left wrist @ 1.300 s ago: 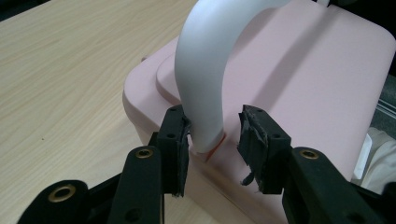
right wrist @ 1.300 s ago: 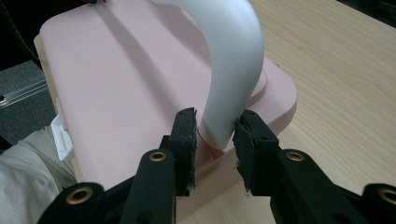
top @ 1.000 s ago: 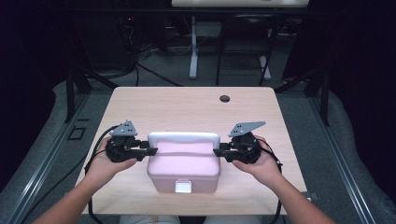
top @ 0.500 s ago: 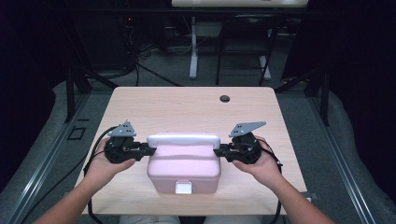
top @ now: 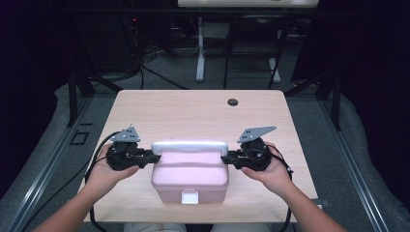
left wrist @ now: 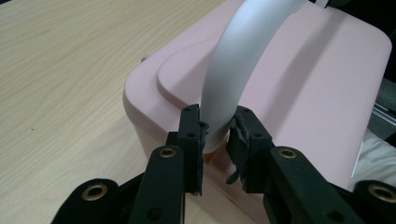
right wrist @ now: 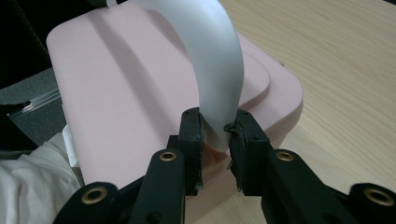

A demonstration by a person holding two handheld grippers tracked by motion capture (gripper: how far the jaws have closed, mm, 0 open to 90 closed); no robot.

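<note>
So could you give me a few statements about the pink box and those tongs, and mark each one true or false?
1. Both tongs grip the white handle. True: the left tongs and the right tongs each pinch one end.
2. The pink box has its lid off. False: it is on.
3. The box has a white latch at the front. True.
4. The box sits at the table's far edge. False: it is near the person.

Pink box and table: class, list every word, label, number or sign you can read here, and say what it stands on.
None can be read. The pink box, its white handle and white front latch are plain, and the wooden table bears no print.
</note>
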